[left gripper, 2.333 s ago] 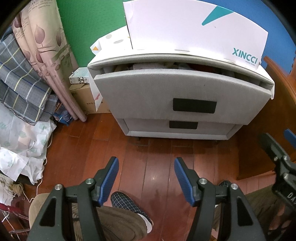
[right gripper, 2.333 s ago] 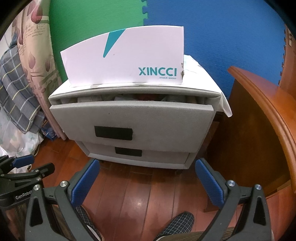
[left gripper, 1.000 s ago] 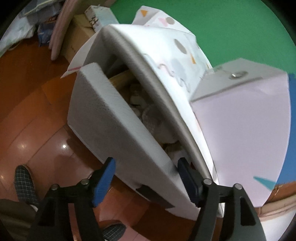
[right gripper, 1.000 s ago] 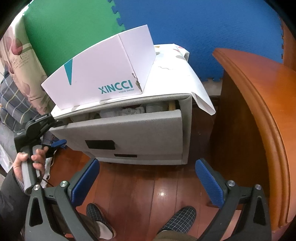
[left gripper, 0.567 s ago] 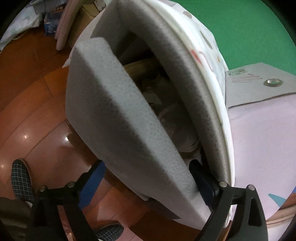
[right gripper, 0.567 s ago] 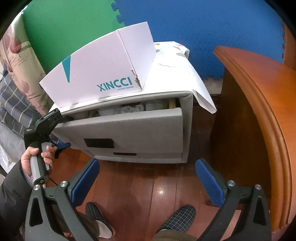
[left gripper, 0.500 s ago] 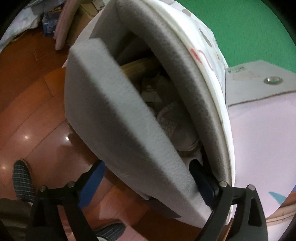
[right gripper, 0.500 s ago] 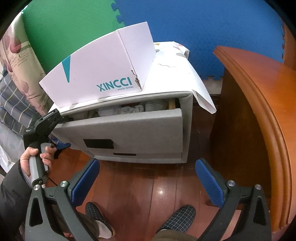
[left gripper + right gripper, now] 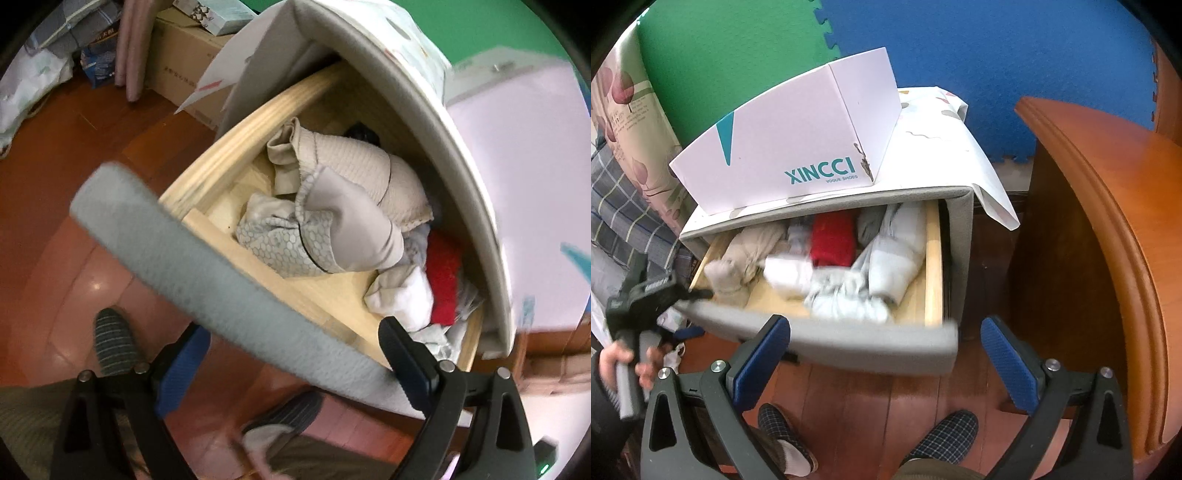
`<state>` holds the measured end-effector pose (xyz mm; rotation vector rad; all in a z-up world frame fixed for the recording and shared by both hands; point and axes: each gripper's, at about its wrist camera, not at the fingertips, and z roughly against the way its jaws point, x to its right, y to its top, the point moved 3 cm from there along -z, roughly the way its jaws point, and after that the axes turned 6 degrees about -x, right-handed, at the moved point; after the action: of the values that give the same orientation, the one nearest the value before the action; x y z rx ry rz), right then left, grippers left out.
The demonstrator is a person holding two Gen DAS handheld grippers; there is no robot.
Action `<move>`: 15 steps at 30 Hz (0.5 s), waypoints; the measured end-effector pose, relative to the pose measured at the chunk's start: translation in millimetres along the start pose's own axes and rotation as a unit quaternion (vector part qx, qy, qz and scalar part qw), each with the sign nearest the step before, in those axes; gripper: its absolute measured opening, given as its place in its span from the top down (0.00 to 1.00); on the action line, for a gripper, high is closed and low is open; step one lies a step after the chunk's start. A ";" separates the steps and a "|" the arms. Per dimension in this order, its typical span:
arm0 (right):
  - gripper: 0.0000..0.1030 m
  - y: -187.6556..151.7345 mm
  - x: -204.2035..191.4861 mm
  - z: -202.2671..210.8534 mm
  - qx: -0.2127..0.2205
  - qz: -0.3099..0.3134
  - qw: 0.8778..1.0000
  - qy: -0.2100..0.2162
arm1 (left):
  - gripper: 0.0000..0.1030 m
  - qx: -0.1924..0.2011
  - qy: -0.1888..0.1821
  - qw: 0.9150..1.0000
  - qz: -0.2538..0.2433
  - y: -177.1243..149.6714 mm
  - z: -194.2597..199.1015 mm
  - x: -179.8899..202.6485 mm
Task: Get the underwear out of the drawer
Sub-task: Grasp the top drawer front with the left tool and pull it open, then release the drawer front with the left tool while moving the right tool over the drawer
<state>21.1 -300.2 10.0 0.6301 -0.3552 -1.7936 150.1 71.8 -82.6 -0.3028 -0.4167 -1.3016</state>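
Left gripper (image 9: 291,365) points steeply down, jaws spread wide after just opening; right gripper (image 9: 886,354) hangs open, empty.

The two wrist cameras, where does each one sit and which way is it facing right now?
Left wrist: on the left tongs, looking steeply down into the open drawer at the beige garment; open fingers straddle the drawer front, slippers below.
Right wrist: on the right tongs, farther back, facing the cabinet front; open fingers, slippers, a hand holding the left tongs.
Shared: the drawer, red cloth, white XINCCI box.
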 end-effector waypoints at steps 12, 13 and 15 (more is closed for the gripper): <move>0.01 -0.5 0.2 -0.6 -0.005 0.006 1.000 -0.018 | 0.05 -0.041 0.051 0.997 -0.030 -40.0 14.7 -8.9; 0.01 -0.4 0.4 -1.6 -0.007 0.006 1.000 -0.019 | 0.05 -0.040 0.052 0.997 -0.032 -38.9 14.6 -9.2; 0.01 -0.5 0.0 -2.9 -0.010 0.008 1.000 -0.019 | 0.05 -0.040 0.053 0.997 -0.033 -47.7 15.9 -11.3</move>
<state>22.4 -299.8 7.4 0.5778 -0.3662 -1.7943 99.5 77.0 -74.5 -0.2876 -0.2874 -1.3943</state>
